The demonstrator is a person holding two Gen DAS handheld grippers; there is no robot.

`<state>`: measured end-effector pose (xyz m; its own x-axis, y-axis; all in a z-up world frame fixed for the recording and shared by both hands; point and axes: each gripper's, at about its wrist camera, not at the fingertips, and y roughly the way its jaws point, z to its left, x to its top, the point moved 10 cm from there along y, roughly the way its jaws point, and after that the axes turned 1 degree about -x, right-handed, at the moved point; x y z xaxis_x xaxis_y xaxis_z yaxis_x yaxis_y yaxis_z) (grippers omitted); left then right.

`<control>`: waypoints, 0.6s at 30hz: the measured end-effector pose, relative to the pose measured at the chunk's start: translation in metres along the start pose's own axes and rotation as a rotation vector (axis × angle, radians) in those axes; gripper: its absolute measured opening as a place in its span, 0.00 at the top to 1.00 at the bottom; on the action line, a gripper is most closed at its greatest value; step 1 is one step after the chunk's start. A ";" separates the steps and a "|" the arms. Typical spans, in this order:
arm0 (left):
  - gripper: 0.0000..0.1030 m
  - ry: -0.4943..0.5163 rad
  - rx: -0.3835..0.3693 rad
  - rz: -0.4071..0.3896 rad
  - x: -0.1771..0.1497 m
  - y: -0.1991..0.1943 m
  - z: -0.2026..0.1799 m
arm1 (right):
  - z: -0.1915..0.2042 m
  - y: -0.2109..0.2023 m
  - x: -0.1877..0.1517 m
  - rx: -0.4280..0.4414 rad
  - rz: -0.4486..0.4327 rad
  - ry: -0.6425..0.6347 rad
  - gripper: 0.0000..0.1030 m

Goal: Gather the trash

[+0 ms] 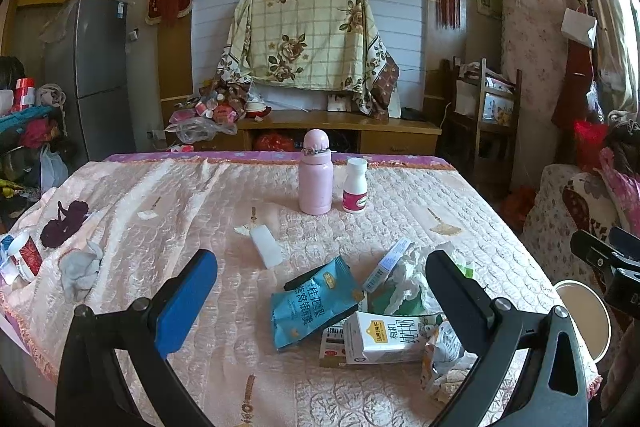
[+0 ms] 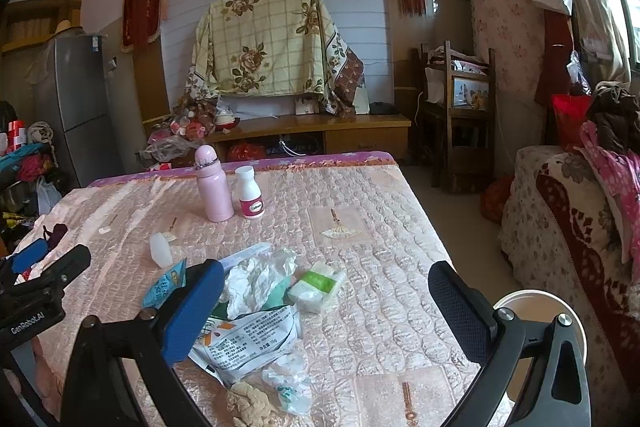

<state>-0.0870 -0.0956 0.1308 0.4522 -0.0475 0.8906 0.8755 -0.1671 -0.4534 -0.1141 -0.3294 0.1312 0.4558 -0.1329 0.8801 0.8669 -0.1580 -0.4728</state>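
Both my left gripper (image 1: 320, 287) and right gripper (image 2: 326, 295) gape wide, holding nothing. Just below them, wrappers (image 1: 310, 301) and a milk carton (image 1: 384, 341) litter the quilted pink tablecloth (image 1: 180, 203). Farther off stand a pink flask (image 1: 315, 173) and pill bottle (image 1: 355, 185), then a cabinet (image 1: 340, 133) and fridge (image 1: 92, 75).

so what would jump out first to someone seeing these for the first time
Probably the heap of trash near the front of the quilted table: a blue snack bag, a milk carton and crumpled paper. Behind it a pink bottle stands upright beside a small white bottle. Both grippers, left and right, hang open over the pile.
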 end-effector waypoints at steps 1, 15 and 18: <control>0.00 0.002 0.001 0.000 0.000 0.000 0.000 | 0.000 0.000 0.000 -0.001 0.000 0.001 0.00; 0.00 0.015 -0.011 0.015 -0.004 0.005 -0.006 | -0.005 0.004 -0.004 -0.017 0.015 0.000 0.00; 0.00 0.019 -0.014 0.008 -0.004 0.005 -0.008 | -0.008 0.004 -0.004 -0.020 0.015 0.006 0.00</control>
<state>-0.0860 -0.1041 0.1249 0.4554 -0.0677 0.8877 0.8695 -0.1805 -0.4598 -0.1143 -0.3371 0.1253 0.4670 -0.1415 0.8729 0.8559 -0.1755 -0.4864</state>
